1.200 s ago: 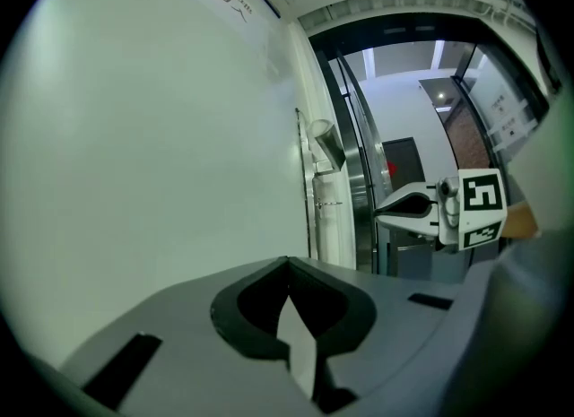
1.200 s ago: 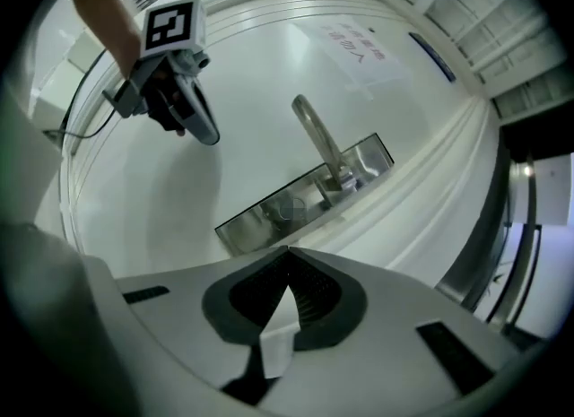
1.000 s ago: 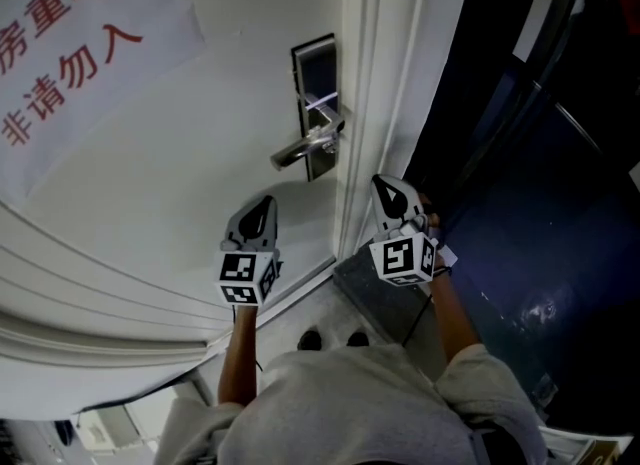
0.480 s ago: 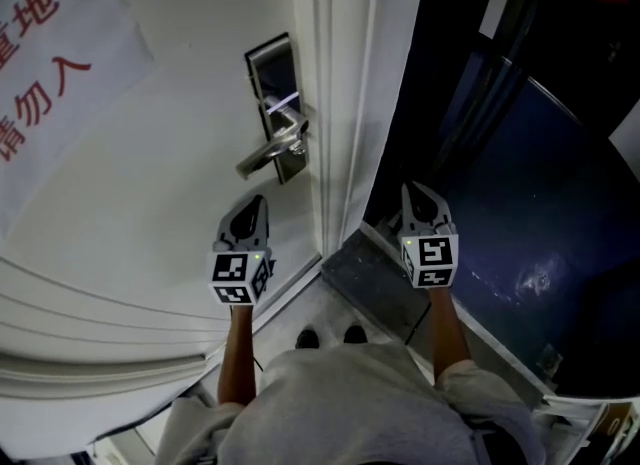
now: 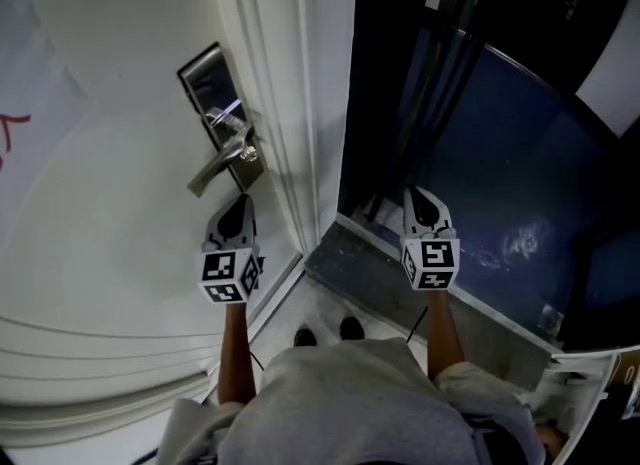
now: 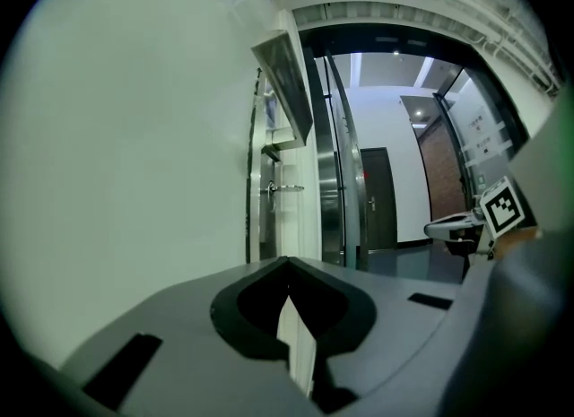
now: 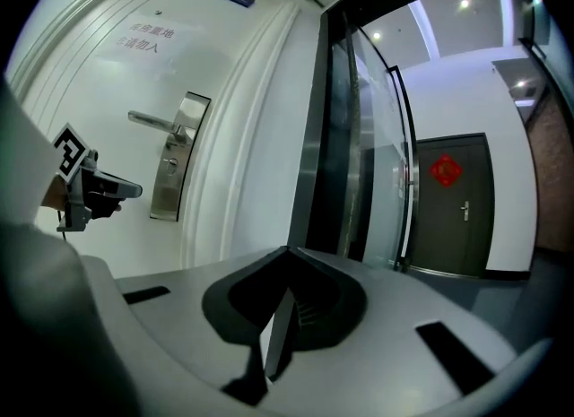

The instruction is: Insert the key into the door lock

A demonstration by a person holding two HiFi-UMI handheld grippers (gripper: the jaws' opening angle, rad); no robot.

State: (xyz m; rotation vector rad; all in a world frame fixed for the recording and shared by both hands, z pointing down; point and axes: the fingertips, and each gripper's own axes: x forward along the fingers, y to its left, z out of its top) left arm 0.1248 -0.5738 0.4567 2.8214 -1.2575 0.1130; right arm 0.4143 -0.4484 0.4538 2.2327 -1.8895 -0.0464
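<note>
The silver lock plate (image 5: 210, 93) with its lever handle (image 5: 222, 163) sits on the white door (image 5: 100, 213); it also shows as the lock plate (image 7: 179, 157) in the right gripper view. My left gripper (image 5: 239, 201) points at the door just below the handle, not touching it, its jaws shut with nothing seen between them. My right gripper (image 5: 421, 195) is off to the right, in front of the dark glass panel (image 5: 480, 173), also shut and empty. No key shows in any view. From the left gripper (image 6: 287, 261), the lock plate (image 6: 287, 88) is seen edge-on.
A white door frame (image 5: 290, 103) stands between the door and the glass. A grey threshold strip (image 5: 370, 273) runs along the floor under the glass. Red lettering (image 7: 143, 39) is printed on the door. A dark door with a red ornament (image 7: 446, 170) stands beyond the glass.
The view has swung right, so door and lock slid left in the picture. My right gripper moved right, from the door frame to in front of the glass, and rolled. The left stays below the handle.
</note>
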